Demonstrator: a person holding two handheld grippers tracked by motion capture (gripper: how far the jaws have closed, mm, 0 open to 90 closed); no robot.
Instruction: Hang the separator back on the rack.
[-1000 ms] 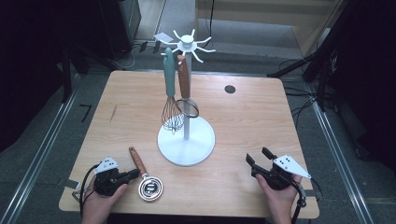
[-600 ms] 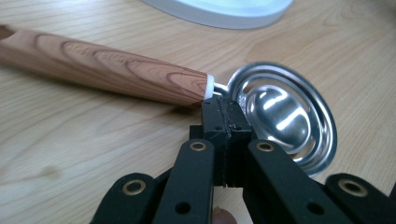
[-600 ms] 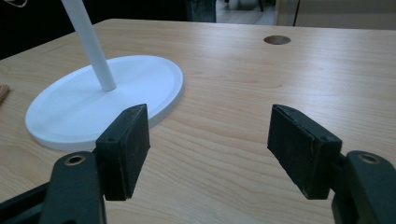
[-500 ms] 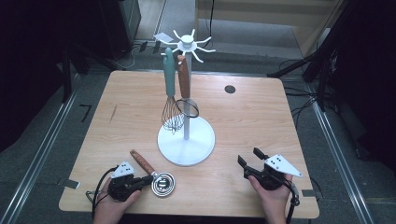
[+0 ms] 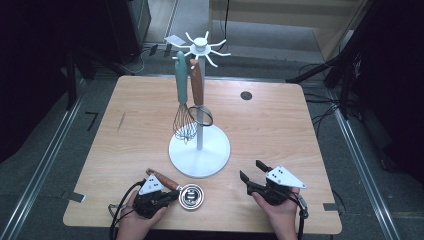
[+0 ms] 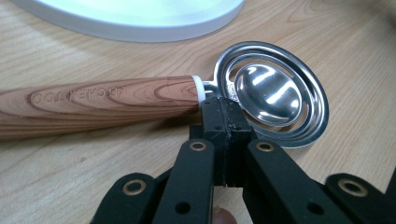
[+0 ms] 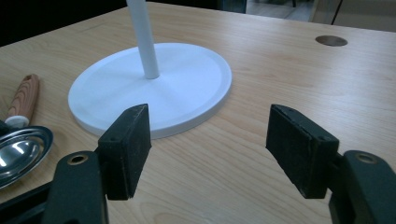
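Note:
A small steel strainer spoon (image 5: 191, 196) with a wooden handle (image 5: 162, 178) lies flat near the table's front edge, in front of the white utensil stand (image 5: 200, 150). My left gripper (image 5: 174, 195) is shut, and its tips rest against the spoon's thin neck beside the white collar (image 6: 198, 88). I cannot tell whether the tips pinch the neck. In the left gripper view the steel bowl (image 6: 268, 93) lies just beyond the left gripper (image 6: 224, 112). My right gripper (image 5: 250, 170) is open and empty to the right of the stand's base (image 7: 154, 88); the right gripper (image 7: 208, 149) points at bare wood.
From the stand's hooks hang a teal-handled whisk (image 5: 184, 122) and a brown-handled utensil (image 5: 197, 85). A round dark hole (image 5: 246, 95) is set in the wooden table (image 5: 280, 135) at the back right. The floor around it is dark, with cables.
Both hands have moved. The left gripper went right along the front edge and the spoon shifted right with it. The right gripper moved left toward the stand's base.

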